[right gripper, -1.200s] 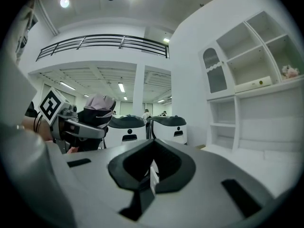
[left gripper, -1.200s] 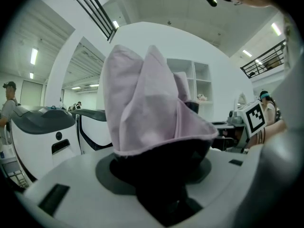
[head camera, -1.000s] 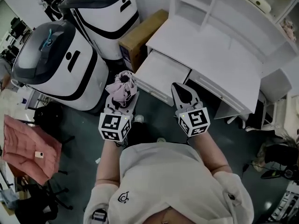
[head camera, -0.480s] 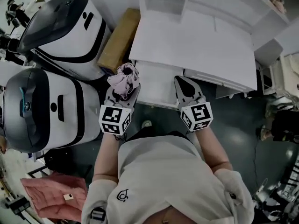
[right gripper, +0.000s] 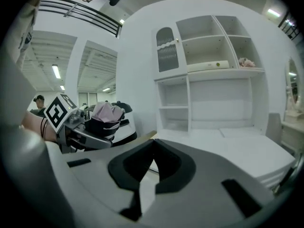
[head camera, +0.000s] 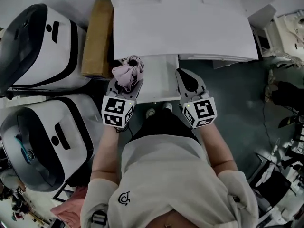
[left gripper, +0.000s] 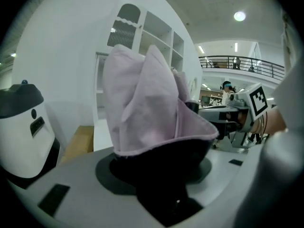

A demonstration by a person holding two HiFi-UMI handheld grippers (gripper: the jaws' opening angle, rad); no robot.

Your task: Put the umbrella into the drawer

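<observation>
The head view is rendered dim and washed of colour: the floor (head camera: 237, 94) is left in deep shade, while the white tabletop (head camera: 190, 27) is lit brightest and nearly blown out. Straight edges are bent toward the borders. Both gripper views are ringed by black vignetting and strongly bowed. Light is supplied from above by a round ceiling lamp (left gripper: 240, 16) and strip lights (right gripper: 56, 71), each flared. The umbrella (left gripper: 147, 103), close to the lens, is shown soft, and the right gripper (right gripper: 153, 148) is blurred, whereas the shelves (right gripper: 209, 46) are kept fairly sharp.
</observation>
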